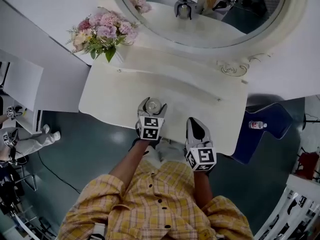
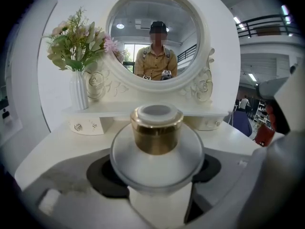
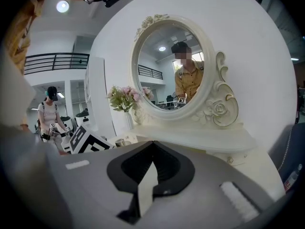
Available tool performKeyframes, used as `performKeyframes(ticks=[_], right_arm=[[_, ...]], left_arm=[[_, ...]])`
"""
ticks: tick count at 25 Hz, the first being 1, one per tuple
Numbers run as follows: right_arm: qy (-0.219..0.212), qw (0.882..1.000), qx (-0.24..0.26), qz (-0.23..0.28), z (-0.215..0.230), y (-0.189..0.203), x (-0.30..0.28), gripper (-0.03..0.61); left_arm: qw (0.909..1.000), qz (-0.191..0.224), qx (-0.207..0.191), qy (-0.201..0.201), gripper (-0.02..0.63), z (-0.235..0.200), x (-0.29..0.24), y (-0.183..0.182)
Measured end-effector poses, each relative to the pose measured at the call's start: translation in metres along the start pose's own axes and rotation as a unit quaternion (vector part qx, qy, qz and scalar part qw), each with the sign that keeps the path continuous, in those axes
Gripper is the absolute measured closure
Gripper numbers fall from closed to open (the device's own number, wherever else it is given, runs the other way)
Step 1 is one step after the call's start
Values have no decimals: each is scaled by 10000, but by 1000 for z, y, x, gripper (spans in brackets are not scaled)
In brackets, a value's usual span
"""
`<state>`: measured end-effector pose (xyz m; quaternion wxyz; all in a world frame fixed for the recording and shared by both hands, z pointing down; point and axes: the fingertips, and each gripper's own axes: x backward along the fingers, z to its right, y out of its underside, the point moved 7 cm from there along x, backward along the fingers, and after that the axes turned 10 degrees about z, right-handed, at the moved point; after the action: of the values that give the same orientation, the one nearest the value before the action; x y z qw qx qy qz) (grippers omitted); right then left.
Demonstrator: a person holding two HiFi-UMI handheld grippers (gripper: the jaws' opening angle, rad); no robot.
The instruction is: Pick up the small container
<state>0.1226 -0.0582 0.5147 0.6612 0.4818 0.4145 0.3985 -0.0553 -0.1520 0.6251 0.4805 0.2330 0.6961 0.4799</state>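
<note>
The small container (image 1: 153,105) is a white, round-shouldered jar with a gold neck and a white cap (image 2: 156,128). My left gripper (image 1: 151,107) is shut on it, one jaw on each side of its body, over the front part of the white dressing table (image 1: 115,91). Whether it rests on the tabletop or hangs just above it, I cannot tell. My right gripper (image 1: 197,127) is to the right of it at the table's front edge, shut with nothing between its jaws (image 3: 151,151). In the right gripper view the left gripper's marker cube (image 3: 88,140) shows at the left.
A round ornate mirror (image 1: 200,14) stands at the back of the table above a low shelf (image 2: 143,109). A white vase of pink flowers (image 1: 102,31) stands back left. Right of the table, a blue chair (image 1: 270,119) carries a small bottle (image 1: 257,125). Another person (image 3: 49,116) stands off to the left.
</note>
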Motion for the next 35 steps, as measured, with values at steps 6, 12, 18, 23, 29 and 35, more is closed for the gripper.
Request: performKeyframes(ticks=[6,12,18,23,29,35], right_arm=[[32,9999,-31,112,-5,-10,6,575],[35,9998,-31,205,-14,-21,14,575],[91,9994,-51,334,-25,-37,21,575],[79,9989,17,466,-33,-51,24,575],[105,9984,-26,556,-42,-61,33,575],[137,9974,8,702,-48,-74,40,576]], left_arm=[[9999,138,12,61,270,1,17,-19],[9996,257,-17,101,270,2,37,-36],[9989,421,-45,201,270,2,62,-52],[9982,515,-95,304,270,3,79,-64],[9970,668,-114,368,270,8,102,-79],[9945,912,-149,482,270,12,118,-93]])
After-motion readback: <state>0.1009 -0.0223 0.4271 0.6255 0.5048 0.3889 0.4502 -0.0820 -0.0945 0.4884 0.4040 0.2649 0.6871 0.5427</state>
